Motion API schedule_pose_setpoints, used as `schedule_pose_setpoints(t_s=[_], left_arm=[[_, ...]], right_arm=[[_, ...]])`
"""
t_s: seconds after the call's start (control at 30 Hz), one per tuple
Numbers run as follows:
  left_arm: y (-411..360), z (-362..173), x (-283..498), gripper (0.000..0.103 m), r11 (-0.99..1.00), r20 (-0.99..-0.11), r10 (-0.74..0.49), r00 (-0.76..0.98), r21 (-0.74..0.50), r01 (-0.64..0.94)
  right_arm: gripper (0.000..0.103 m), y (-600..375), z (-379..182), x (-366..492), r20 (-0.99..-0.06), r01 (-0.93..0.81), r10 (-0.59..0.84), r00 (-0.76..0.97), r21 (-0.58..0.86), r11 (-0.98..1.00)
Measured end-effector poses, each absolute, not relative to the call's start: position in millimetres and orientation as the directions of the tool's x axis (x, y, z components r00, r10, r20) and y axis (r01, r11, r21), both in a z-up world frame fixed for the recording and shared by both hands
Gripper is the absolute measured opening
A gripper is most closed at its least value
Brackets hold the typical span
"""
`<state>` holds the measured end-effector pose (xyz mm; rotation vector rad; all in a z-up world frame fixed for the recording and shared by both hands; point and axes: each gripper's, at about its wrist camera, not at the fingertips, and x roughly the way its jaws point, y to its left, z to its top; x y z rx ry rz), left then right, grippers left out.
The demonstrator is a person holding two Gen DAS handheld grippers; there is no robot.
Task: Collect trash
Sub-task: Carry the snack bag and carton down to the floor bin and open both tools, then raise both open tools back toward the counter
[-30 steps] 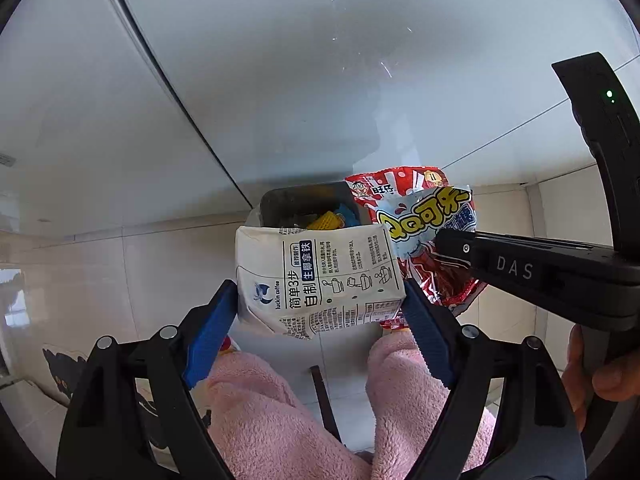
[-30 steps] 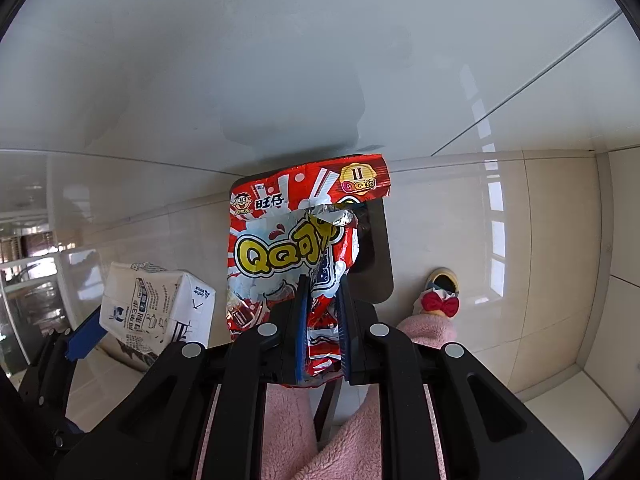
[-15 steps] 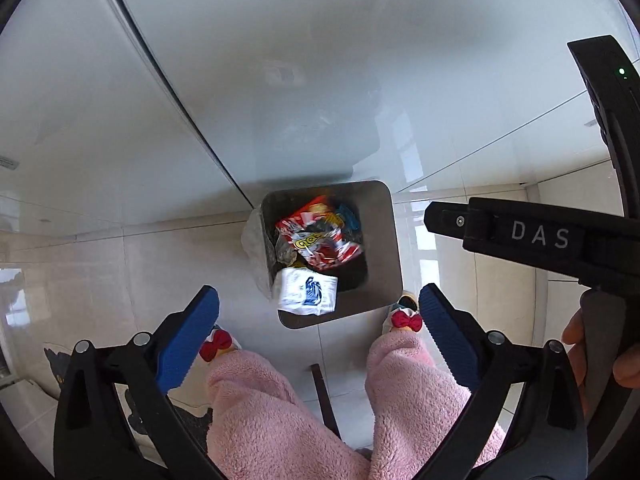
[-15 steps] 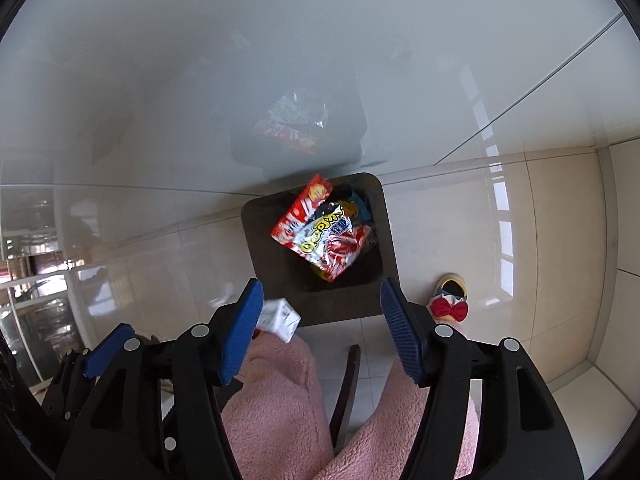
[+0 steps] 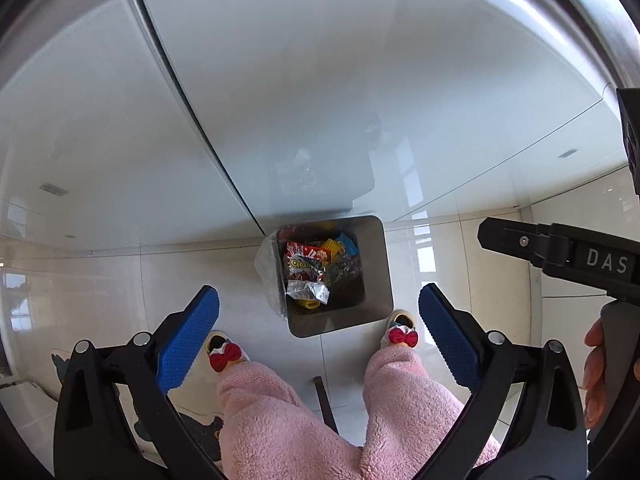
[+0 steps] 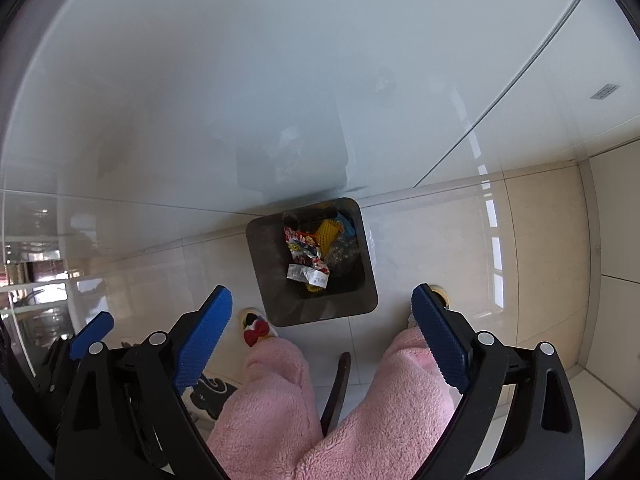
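A dark square trash bin [image 5: 376,276] [image 6: 272,296] stands on the tiled floor against a glossy white wall. Inside lie a red snack bag [image 5: 306,264] [image 6: 302,248], a crumpled white carton [image 5: 308,291] [image 6: 308,274] and yellow and blue scraps. My left gripper [image 5: 319,334] is open and empty, high above the bin. My right gripper [image 6: 322,328] is open and empty too, also above the bin; its black body shows in the left wrist view [image 5: 560,256].
The person's legs in pink fleece [image 5: 280,412] [image 6: 272,400] and slippers with red bows [image 5: 224,356] [image 6: 256,330] stand either side of the bin's near edge. A dark bar [image 6: 338,384] lies between the legs. A dark patterned mat [image 5: 200,432] lies at lower left.
Both grippers opened and dropped the white carton and the red snack bag into the bin. Since then both have risen, and the bin looks smaller.
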<state>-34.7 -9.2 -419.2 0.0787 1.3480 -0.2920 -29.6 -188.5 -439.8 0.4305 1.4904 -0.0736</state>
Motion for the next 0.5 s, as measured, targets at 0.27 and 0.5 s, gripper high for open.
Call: schedule_pose_setpoints(t_s=[0.27,0.5], left_arm=[[6.7,-323.0,-29.9,0.095,0.963,-0.911,-0.203,0.359,-0.12,0.241],[22.1,-246.1,-3.3,0.095,0.973,-0.85,-0.206,0.485,-0.126,0.193]], right_arm=[[0.094,-201.5,-337.4,-34.0,-0.932,0.267,0.229,0.28,0.305,0.914],[0.097,-208.7,-239.9,-23.8,-0.846,0.201,0.181,0.502,0.318,0.927]])
